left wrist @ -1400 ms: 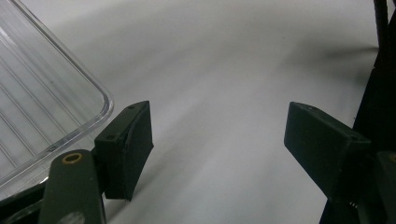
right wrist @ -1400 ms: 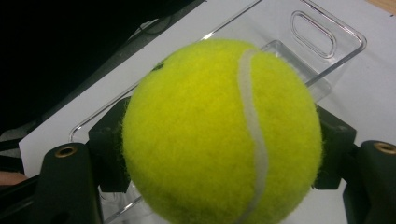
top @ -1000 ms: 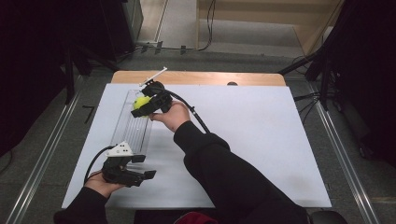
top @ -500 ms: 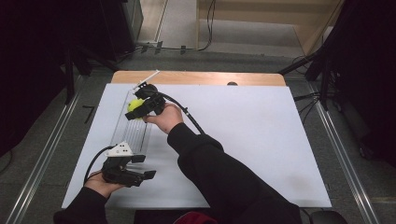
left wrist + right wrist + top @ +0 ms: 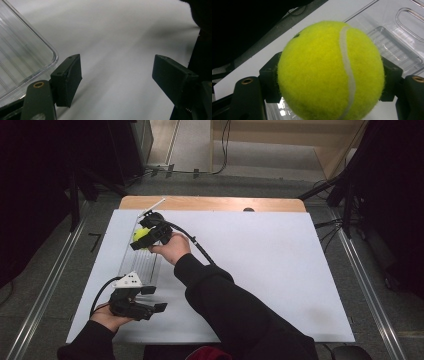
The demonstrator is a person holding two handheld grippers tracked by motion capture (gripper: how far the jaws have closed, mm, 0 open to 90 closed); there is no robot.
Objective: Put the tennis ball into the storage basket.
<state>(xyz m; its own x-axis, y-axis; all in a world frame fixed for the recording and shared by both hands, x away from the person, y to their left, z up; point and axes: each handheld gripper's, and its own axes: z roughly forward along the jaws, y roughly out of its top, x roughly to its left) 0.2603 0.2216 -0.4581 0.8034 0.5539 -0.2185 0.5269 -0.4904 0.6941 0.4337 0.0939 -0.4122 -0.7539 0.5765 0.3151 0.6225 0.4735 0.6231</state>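
My right gripper (image 5: 142, 240) grips one tennis ball (image 5: 140, 235), jaws pressed against its two sides; in the right gripper view the ball (image 5: 330, 70) covers most of both jaws and part of the clear tray (image 5: 397, 42) under it, so I cannot tell how high it hangs above the tray. From the high view the ball sits over the far end of the tray (image 5: 142, 265), half hidden by the gripper's black body. The tray is see-through and hard to trace against the white table (image 5: 260, 265); its far lip stands out only as a thin bright edge.

My left gripper (image 5: 150, 307) rests at the near left of the table, just beside the tray's near end, jaws spread wide with nothing between them. In the left gripper view one rounded tray corner (image 5: 30, 60) is cut off at the left edge, and my dark sleeve (image 5: 200, 37) blocks the right side.

Since a second ago my right hand (image 5: 172, 247) has carried the ball farther along the tray, away from me and to the left. The left gripper has stayed put.

Count: one ball, one tray, two grippers.
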